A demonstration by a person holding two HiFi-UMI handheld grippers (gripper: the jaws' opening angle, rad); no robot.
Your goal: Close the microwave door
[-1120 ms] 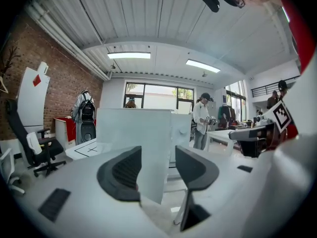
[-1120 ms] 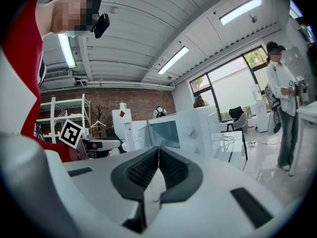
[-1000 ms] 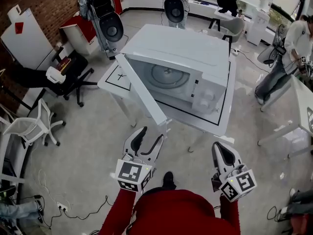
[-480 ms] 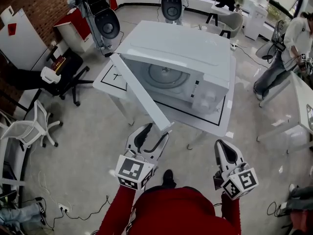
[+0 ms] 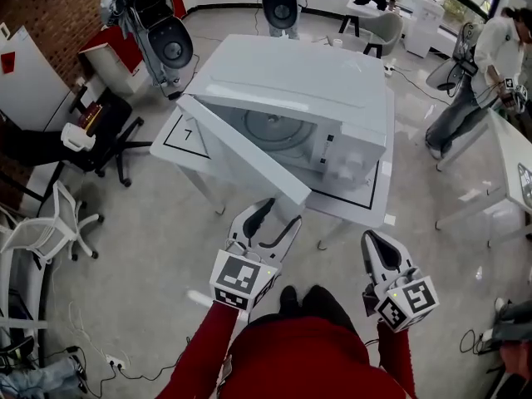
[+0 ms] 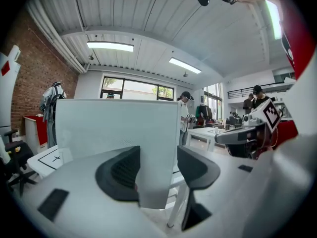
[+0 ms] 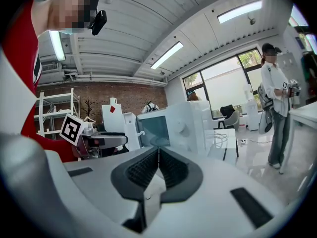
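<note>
A white microwave (image 5: 307, 86) stands on a white table (image 5: 366, 210) ahead of me, its door (image 5: 241, 152) swung open toward me and to the left. The turntable inside shows. My left gripper (image 5: 274, 220) is open just below the door's free end, and in the left gripper view the door (image 6: 119, 133) fills the space between the two jaws. My right gripper (image 5: 376, 253) hangs lower right, shut with nothing in it. In the right gripper view the microwave (image 7: 173, 128) stands ahead with its door out to the left.
A black office chair (image 5: 100, 140) and a white chair (image 5: 50, 223) stand at the left, red and white cabinets behind. A person (image 5: 486, 65) stands at the right by another white table (image 5: 515, 181). Cables lie on the grey floor.
The left gripper has moved forward and right up to the door's free end. The door has swung partly toward the microwave. The right gripper has barely moved.
</note>
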